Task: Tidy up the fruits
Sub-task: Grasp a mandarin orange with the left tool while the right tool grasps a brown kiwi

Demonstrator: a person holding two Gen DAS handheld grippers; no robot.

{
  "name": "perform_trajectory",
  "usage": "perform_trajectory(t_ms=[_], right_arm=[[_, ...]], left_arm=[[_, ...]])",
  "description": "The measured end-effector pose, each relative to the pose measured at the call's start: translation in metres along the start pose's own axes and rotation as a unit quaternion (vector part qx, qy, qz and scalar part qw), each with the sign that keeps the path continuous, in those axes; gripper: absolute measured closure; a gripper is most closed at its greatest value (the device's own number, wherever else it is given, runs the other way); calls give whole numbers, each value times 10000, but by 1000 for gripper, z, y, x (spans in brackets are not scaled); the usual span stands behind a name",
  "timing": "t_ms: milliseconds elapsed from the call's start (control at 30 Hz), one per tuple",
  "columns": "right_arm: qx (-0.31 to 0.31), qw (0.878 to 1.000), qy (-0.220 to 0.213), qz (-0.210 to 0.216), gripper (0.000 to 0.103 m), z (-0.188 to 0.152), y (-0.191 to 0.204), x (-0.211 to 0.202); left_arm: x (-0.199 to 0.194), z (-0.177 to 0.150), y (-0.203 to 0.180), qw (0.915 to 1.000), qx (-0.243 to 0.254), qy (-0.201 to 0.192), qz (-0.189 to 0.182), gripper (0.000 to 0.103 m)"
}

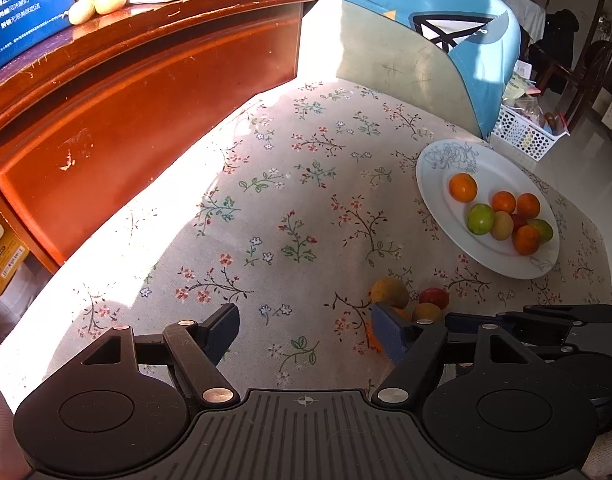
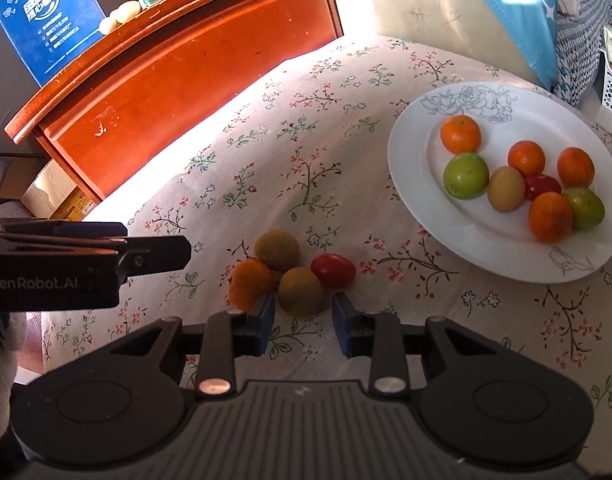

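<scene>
Left matte-black two-finger gripper [image 1: 306, 330]: ribbed grey centre plate showing crosshair mark, round black discs flanking each side, silver pivot rivets gleaming on linkage arms, blue textured finger pads [image 1: 390, 336].

Right matte-black two-finger gripper [image 2: 303, 322]: displaying identical build. Left unit's side housing showing white "GenRobot.AI" lettering in right wrist view.

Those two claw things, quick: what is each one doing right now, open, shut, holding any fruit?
Left gripper: jaws open, holding nothing.
Right gripper: jaws open, either side of a brownish fruit on the tablecloth, not yet gripping it.
</scene>
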State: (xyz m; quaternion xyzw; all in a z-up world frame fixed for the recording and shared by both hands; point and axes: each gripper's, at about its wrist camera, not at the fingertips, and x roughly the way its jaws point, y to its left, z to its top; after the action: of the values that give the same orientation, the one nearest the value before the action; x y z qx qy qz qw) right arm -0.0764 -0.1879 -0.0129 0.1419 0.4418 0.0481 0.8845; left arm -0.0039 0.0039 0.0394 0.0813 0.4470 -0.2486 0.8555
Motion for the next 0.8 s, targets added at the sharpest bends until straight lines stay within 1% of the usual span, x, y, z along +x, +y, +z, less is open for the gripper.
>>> perform_trajectory(t_ms=[33,233,333,467,600,800], right_arm=[[-20,10000,-22,-5,77,0,0,1],[-49,10000,-16,70,78,-1,-2,-1],[-50,10000,44,66,78,-2,-5,-8],[-103,9999,19,98,78,-4,-10,-21],[-51,10000,21,37,78,-6,-18,-28],[115,9999,47,-114,78,-7,-28,-29]], left_arm=[[0,0,-1,10000,22,10,-32,29],[3,-4,-7,9998,163,40,-139,30],[5,-7,-13,9993,302,55,-218,31],[8,-10,-21,9986,454,101,-271,31],[14,-14,-31,9975,584,183,-352,31],[25,-18,-42,9969,666,225,-340,33]])
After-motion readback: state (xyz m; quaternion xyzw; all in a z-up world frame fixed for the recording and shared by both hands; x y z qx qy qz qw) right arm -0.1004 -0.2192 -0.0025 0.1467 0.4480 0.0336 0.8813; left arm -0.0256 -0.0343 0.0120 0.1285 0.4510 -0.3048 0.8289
